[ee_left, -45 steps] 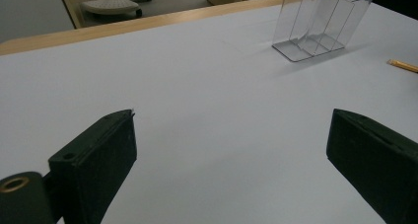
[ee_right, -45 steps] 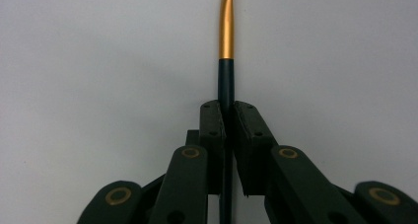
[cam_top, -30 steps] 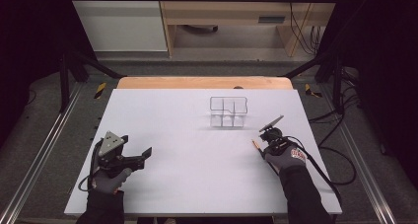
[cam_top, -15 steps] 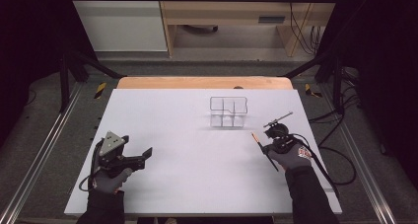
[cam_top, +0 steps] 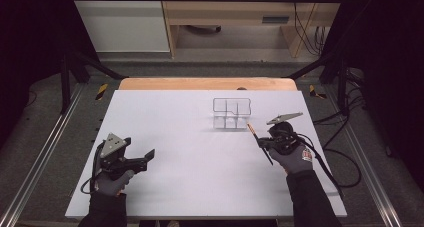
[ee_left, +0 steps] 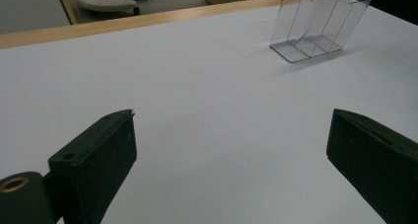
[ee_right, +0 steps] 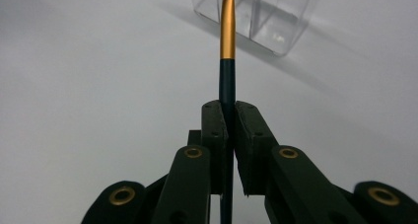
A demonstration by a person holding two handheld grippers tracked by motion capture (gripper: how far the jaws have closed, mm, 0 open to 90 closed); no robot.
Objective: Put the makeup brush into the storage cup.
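High view: white table [cam_top: 200, 137], grey floor [cam_top: 45, 137]; left claw [cam_top: 145, 158] agape, right claw [cam_top: 261, 142] pinching pen [cam_top: 257, 139].

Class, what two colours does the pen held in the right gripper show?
The pen is black with a gold end, clearest in the right gripper view.

Right gripper view: pencil [ee_right: 227, 46] tip ran off the top edge, its lower shaft was hidden between the jaws. Clear organizer [ee_right: 256, 17] was cropped at the top. Left gripper view: organizer [ee_left: 315, 26] top was also cut off, upper right.
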